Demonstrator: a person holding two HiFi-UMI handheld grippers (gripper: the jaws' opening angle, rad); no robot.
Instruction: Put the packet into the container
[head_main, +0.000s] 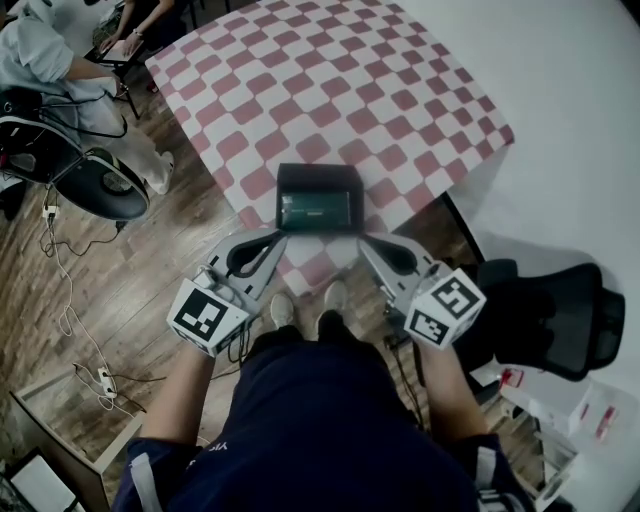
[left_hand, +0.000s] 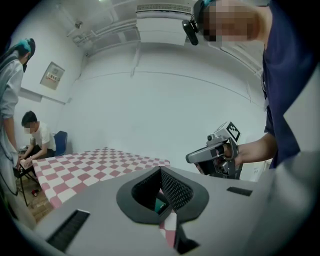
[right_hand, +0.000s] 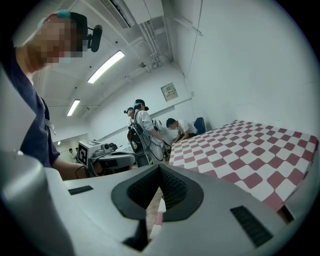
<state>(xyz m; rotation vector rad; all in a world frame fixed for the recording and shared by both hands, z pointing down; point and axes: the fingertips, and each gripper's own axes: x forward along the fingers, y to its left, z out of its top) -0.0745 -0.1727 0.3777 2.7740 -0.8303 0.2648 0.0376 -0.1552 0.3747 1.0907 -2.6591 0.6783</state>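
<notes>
Currently looking steeply down at a red-and-white checked tablecloth (head_main: 330, 90); showing a black rectangular container (head_main: 318, 173) sitting at the cloth's near edge, with a green packet (head_main: 315, 209) lying flat inside it; holding the left gripper (head_main: 277, 239) near the container's near left corner, jaws pressing together with nothing between them; holding the right gripper (head_main: 366, 243) near the container's near right corner, apart from the left, jaws likewise meeting tip to tip and gripping nothing; glimpsing a sliver of green and checked cloth past the closed left jaws in the left gripper view; pointing both grippers toward the cloth from above a wooden floor (head_main: 130, 300); including a black office chair (head_main: 545, 310) at the right and a seated person (head_main: 50, 60) at the upper left, beside the cloth's far corner.
</notes>
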